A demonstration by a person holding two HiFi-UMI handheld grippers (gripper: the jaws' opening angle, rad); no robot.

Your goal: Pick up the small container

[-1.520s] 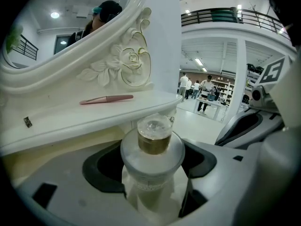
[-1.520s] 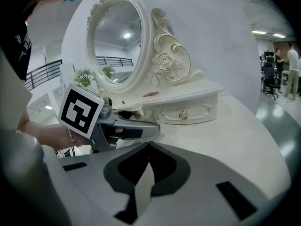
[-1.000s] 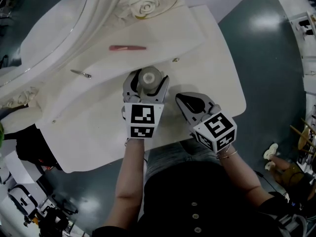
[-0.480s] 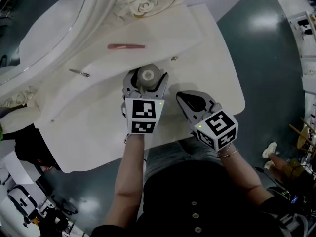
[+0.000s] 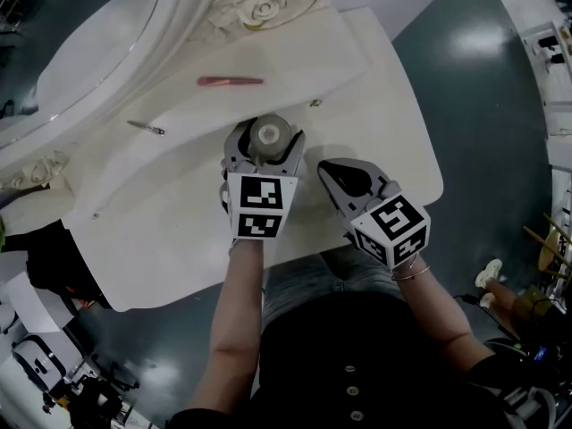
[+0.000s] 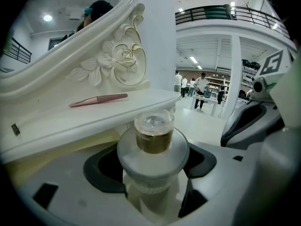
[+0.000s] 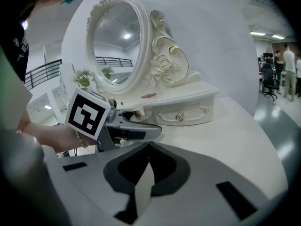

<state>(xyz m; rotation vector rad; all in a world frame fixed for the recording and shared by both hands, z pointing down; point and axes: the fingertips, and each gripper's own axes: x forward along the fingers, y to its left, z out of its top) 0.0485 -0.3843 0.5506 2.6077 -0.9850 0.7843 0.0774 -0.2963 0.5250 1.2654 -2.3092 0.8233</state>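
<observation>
The left gripper (image 5: 265, 153) is clenched on the small round container with a frosted pale lid, a gold collar and a clear knob (image 6: 153, 145); its two dark-padded jaws press the container's body from either side, under the wide lid; the container stands upright between them, just in front of the raised white shelf (image 5: 295, 56) that runs along the back of the white bench (image 5: 393, 141); whether its base touches the bench cannot be told.

The right gripper (image 7: 148, 149) grasps nothing; its jaws are pressed together, tips touching, with only bench surface beyond them; it hangs in front of the shelf too, just to the right of the left gripper and apart from it, its marker cube turned toward the person.

A slim pink stick (image 5: 231, 81) lies flat on top of the shelf, behind the container; a small silvery thing (image 5: 145, 129), too small to identify, lies on the shelf further left; an oval mirror in a carved white frame with a rose and gold trim (image 7: 117, 41) rises behind the shelf; a drawer with a round knob (image 7: 181, 117) sits in the shelf's front.
</observation>
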